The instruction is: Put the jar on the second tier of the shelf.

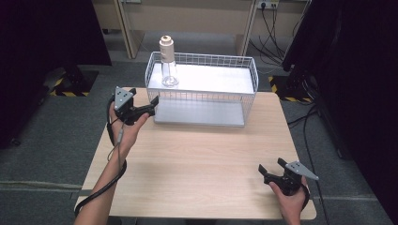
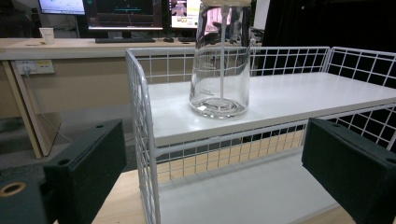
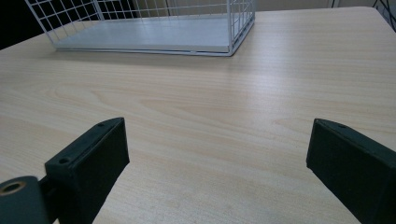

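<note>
A white wire rack [image 1: 202, 96] with two shelves stands at the far middle of the wooden table [image 1: 197, 159]. A clear bottle [image 1: 168, 65] with a beige cap stands upright on the top shelf near its left end. My left gripper [image 1: 144, 96] hovers open just off the rack's front left corner. In the left gripper view, the rack's corner post [image 2: 144, 116] and the bottle [image 2: 220, 70] lie beyond the left gripper [image 2: 215, 126]. My right gripper [image 1: 272, 165] is open and empty low over the near right of the table. The right gripper [image 3: 219, 123] faces the rack's lower shelf [image 3: 140, 39] across bare wood.
Grey floor surrounds the table. Wooden desk legs [image 1: 126, 28] and trailing cables [image 1: 272, 33] sit behind the rack. Dark curtains hang at both sides, with yellow-black striped bases [image 1: 61, 89] on the floor. Monitors [image 2: 123, 11] and a paper cup [image 2: 46, 35] stand on the desk behind.
</note>
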Demonstrator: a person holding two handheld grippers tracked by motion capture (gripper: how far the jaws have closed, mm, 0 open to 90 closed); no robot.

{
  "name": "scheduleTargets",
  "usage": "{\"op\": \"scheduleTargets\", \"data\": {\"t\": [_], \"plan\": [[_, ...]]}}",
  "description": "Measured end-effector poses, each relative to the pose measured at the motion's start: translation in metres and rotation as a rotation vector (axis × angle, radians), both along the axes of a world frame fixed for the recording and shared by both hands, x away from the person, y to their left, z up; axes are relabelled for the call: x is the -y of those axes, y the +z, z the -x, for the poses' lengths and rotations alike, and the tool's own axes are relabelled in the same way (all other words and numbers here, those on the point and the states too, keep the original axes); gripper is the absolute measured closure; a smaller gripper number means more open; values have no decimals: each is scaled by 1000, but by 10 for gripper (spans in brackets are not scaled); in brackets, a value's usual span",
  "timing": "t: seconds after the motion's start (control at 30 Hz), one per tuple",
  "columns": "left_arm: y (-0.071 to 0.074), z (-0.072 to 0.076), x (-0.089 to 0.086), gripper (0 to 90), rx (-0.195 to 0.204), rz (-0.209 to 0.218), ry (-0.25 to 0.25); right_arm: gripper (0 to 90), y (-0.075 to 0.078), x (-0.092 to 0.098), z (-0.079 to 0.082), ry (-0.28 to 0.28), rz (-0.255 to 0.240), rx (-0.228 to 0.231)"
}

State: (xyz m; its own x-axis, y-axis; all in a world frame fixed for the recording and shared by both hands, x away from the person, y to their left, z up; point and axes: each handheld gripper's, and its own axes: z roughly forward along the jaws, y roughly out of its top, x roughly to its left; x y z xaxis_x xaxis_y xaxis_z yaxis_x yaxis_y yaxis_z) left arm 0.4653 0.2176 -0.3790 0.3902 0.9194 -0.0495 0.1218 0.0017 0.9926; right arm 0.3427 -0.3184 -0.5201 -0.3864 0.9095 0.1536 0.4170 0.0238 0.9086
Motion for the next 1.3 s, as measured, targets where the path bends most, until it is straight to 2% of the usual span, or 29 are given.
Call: {"op": "scheduleTargets", "data": {"t": [0.47, 1.3], "plan": [[-15, 12, -7, 63, -20, -13, 1, 59, 0, 0, 0, 0, 3, 1], [-57, 37, -32, 65, -77, -14, 27, 59, 0, 0, 0, -2, 4, 1]]}}
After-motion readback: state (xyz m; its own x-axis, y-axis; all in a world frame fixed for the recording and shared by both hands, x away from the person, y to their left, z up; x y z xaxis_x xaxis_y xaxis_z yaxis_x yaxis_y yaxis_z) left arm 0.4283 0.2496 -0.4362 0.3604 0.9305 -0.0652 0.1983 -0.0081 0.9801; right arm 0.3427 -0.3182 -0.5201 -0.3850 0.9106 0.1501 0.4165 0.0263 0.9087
